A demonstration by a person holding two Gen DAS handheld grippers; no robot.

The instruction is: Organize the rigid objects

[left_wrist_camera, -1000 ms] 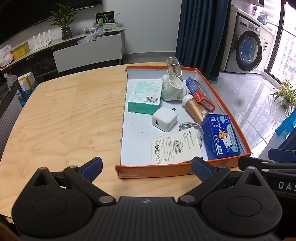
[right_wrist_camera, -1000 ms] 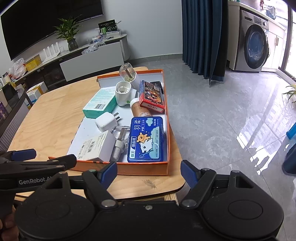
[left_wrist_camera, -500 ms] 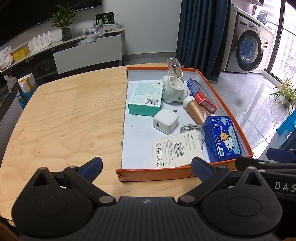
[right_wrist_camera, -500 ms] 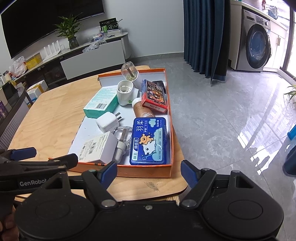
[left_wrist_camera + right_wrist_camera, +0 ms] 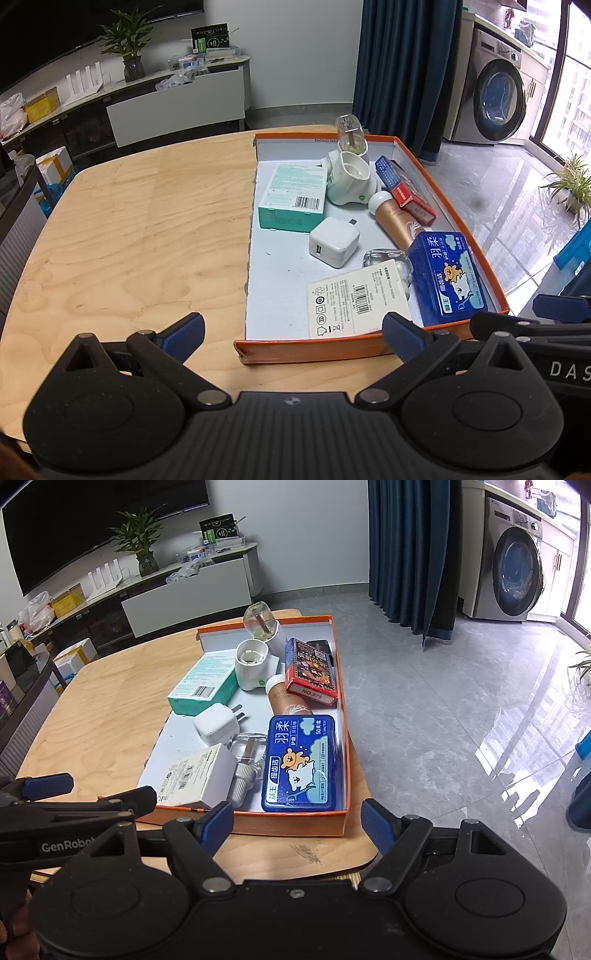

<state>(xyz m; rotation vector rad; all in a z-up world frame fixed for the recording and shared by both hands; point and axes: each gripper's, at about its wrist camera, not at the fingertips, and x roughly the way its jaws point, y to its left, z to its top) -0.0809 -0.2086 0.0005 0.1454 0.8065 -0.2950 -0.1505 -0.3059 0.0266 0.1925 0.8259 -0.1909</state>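
Note:
An orange-walled box lid (image 5: 310, 349) (image 5: 295, 821) sits on the wooden table and holds several items: a teal box (image 5: 291, 197), a white charger (image 5: 334, 242), a white adapter box (image 5: 356, 302), a blue floss box (image 5: 448, 278) (image 5: 301, 764), a gold tube (image 5: 397, 218), a red card box (image 5: 312, 672) and a white plug-in vaporizer (image 5: 349, 177). My left gripper (image 5: 291, 334) is open and empty, just short of the lid's near wall. My right gripper (image 5: 297, 821) is open and empty at the lid's near right corner.
Bare wooden tabletop (image 5: 129, 229) lies left of the lid. The table's right edge runs close beside the lid, with grey floor (image 5: 443, 701) beyond. A TV cabinet (image 5: 177, 107), a dark curtain and a washing machine (image 5: 498, 99) stand far back.
Both grippers have drawn back slightly and risen, so the lid sits a little farther off in both views. Nothing in the lid has moved.

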